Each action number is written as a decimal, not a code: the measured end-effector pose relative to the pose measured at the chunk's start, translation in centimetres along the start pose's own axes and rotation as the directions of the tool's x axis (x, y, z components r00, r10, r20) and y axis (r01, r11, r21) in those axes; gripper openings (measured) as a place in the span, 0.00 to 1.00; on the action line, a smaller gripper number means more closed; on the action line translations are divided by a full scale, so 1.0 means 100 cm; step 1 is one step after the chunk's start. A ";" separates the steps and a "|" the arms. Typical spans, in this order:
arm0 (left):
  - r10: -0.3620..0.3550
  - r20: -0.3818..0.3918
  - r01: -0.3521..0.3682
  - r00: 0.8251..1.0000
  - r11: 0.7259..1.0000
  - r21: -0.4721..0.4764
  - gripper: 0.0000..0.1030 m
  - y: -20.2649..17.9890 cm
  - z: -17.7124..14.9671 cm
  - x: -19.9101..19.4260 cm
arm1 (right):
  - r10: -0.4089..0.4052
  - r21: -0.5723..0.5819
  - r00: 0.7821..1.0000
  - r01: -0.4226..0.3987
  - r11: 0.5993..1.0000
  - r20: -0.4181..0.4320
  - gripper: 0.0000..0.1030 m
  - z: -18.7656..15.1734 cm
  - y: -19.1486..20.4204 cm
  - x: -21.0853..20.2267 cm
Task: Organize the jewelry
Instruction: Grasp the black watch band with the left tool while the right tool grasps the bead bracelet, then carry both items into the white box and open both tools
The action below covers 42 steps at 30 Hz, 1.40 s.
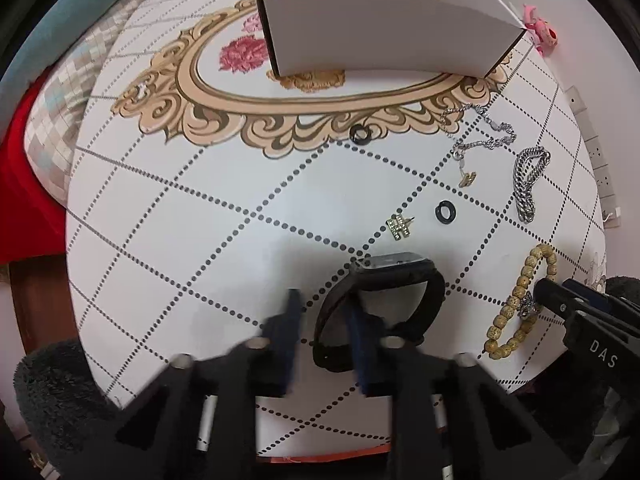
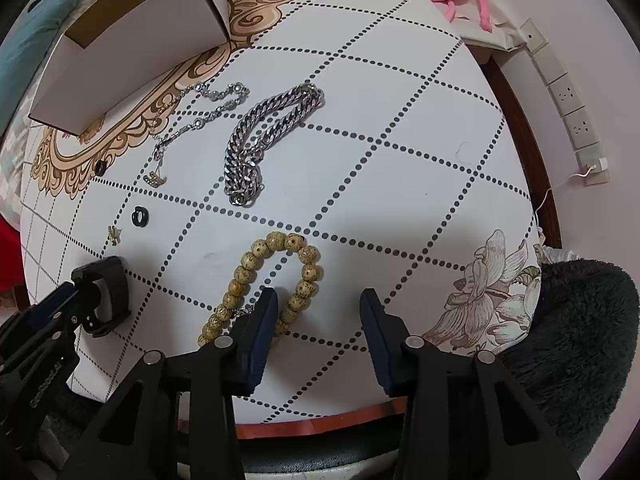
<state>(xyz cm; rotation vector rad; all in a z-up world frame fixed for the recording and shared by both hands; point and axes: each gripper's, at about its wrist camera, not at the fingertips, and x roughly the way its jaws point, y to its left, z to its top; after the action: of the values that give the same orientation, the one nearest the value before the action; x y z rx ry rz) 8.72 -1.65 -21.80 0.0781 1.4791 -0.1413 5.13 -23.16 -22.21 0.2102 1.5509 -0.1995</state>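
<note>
In the left wrist view, the left gripper (image 1: 324, 320) is seen blurred, its jaws drawn in around the strap of the black watch (image 1: 380, 312), which lies on the tabletop (image 1: 180, 216) below the white box (image 1: 384, 36); whether the pads already press is not clear. In the right wrist view, the right gripper (image 2: 318, 312) is seen unclenched, grasping nothing; one finger (image 2: 262, 320) is set across the bead bracelet (image 2: 276, 280), with the steel chain (image 2: 268, 136) lying farther up.

Your left gripper (image 1: 324, 320) — fingers smeared by motion blur, so contact with the watch (image 1: 380, 308) strap can't be read. White box (image 1: 384, 36) — top cut off by the frame edge. Bead bracelet (image 2: 268, 284) (near end) hidden behind your right gripper's (image 2: 320, 312) finger. Small gold charm (image 2: 115, 234) — too small to tell.
</note>
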 end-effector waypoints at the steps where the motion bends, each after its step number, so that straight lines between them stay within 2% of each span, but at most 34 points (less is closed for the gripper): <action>1: -0.002 0.011 0.002 1.000 1.000 0.001 0.07 0.001 -0.001 -0.001 | -0.006 -0.003 1.000 0.006 1.000 0.004 0.39 0.000 0.001 0.000; 2: -0.004 0.013 0.004 1.000 1.000 0.001 0.06 0.001 -0.001 -0.001 | -0.014 -0.005 1.000 0.014 1.000 0.012 0.36 0.001 0.001 -0.001; 4: -0.008 0.019 0.008 1.000 1.000 -0.003 0.03 0.003 -0.003 -0.001 | -0.019 -0.006 0.999 0.019 1.000 0.031 0.10 0.002 0.001 -0.002; 12: -0.025 0.078 0.028 0.997 0.999 -0.033 0.02 0.021 -0.008 -0.023 | 0.078 0.005 0.994 -0.078 0.997 0.080 0.09 0.001 -0.006 -0.015; 21: -0.059 0.160 0.070 0.985 0.995 -0.065 0.02 0.042 -0.007 -0.062 | 0.196 -0.065 0.967 -0.188 0.980 0.162 0.09 0.004 0.006 -0.065; 26: -0.080 0.219 0.098 0.972 0.992 -0.074 0.02 0.020 0.021 -0.089 | 0.254 -0.106 0.944 -0.236 0.966 0.212 0.09 0.015 0.017 -0.099; 29: -0.098 0.265 0.122 0.959 0.990 -0.077 0.02 0.020 0.040 -0.111 | 0.290 -0.138 0.921 -0.262 0.955 0.259 0.09 0.028 0.024 -0.127; 32: -0.105 0.297 0.133 0.949 0.988 -0.077 0.02 0.019 0.060 -0.123 | 0.336 -0.175 0.893 -0.294 0.940 0.300 0.09 0.048 0.030 -0.157; 36: -0.103 0.325 0.137 0.940 0.987 -0.085 0.02 0.022 0.095 -0.132 | 0.366 -0.231 0.867 -0.301 0.925 0.337 0.09 0.083 0.047 -0.185; 39: -0.105 0.319 0.139 0.942 0.986 -0.088 0.02 0.024 0.124 -0.128 | 0.371 -0.255 0.866 -0.295 0.921 0.336 0.09 0.115 0.061 -0.188; 42: -0.105 0.301 0.138 0.948 0.986 -0.090 0.02 0.026 0.146 -0.119 | 0.375 -0.256 0.874 -0.303 0.918 0.308 0.09 0.143 0.070 -0.178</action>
<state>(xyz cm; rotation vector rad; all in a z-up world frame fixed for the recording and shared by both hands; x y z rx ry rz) 22.48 -0.52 -8.71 -0.1199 1.1887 -0.1636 20.51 -20.20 -4.26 0.2696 1.1428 0.1929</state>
